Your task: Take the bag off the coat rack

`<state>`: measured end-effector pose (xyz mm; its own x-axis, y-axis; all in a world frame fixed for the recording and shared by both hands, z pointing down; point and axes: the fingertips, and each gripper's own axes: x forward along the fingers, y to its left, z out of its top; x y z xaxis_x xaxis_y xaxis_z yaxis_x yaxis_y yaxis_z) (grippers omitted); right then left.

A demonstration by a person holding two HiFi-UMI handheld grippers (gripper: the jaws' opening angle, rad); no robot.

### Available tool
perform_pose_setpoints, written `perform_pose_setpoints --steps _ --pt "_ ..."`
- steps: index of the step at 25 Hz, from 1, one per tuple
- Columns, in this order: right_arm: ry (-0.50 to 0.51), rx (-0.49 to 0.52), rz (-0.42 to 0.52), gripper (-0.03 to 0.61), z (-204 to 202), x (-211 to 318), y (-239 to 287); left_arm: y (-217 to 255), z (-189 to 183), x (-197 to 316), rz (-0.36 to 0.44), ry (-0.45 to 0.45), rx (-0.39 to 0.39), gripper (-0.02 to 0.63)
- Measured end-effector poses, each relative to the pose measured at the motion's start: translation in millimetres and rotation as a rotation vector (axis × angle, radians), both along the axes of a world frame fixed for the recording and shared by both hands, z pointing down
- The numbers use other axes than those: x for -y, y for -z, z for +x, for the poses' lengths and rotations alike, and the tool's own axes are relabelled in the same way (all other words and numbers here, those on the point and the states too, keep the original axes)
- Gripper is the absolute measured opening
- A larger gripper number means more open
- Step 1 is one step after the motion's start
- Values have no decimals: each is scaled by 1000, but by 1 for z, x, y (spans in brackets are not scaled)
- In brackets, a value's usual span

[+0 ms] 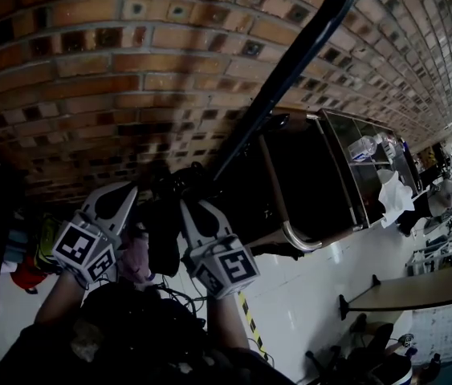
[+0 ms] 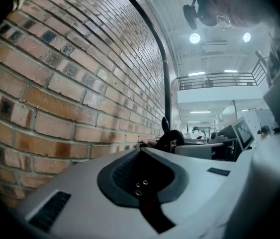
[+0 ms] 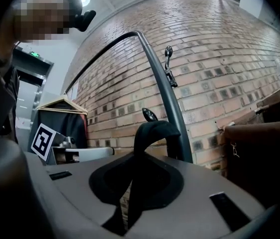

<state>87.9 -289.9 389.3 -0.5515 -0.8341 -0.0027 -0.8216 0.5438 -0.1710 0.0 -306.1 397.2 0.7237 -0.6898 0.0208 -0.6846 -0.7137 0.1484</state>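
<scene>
I am clamping my right claw [image 3: 136, 159] shut on the black strap [image 3: 154, 129] of the bag. The strap is arching up out of the pads in a loop right in front of the coat rack [image 1: 290, 62]. The knob of a hook [image 3: 148, 115] is peeking over the top of that loop, so I am judging that the strap is not yet free of it, though I cannot see where webbing and hook meet. The bag [image 1: 164, 239] itself is showing only as a dark shape hanging between my two claws, close to the brick wall [image 1: 89, 70]. My left claw [image 1: 125, 195] is pointing the same way just beside it, jaws together on nothing. To do this well, I am aiming to carry the loop straight up until it is riding above the knob, and only then to draw it towards me, away from the pole. Pulling outward too soon is likely to snag the webbing on the knob or tug at the rack. I am also wanting a firm pinch, because the whole weight will be coming onto a thin strap. The left claw is sitting well placed to steady the bag's body from below if it starts swinging.
</scene>
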Motion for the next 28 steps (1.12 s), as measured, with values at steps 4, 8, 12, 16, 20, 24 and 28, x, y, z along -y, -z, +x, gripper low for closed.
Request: perform_pose_setpoints --steps 4,8,12,16,20,24,28 --pt "-16 27 15 29 2 2 9 3 2 3 19 -17 12 34" --pt "-12 93 6 29 5 3 17 5 3 5 24 -27 10 34" --pt "-12 146 17 29 8 4 33 7 1 8 25 -35 10 34" --pt "-34 137 59 29 13 12 49 10 -4 15 24 -32 4 34" --pt "-32 155 54 28 10 19 58 11 -8 21 28 -33 -1 34" --pt "-33 159 67 28 7 23 70 11 -13 29 33 -30 -9 34" --pt "-31 191 64 28 7 27 78 10 -19 35 28 -24 -7 34"
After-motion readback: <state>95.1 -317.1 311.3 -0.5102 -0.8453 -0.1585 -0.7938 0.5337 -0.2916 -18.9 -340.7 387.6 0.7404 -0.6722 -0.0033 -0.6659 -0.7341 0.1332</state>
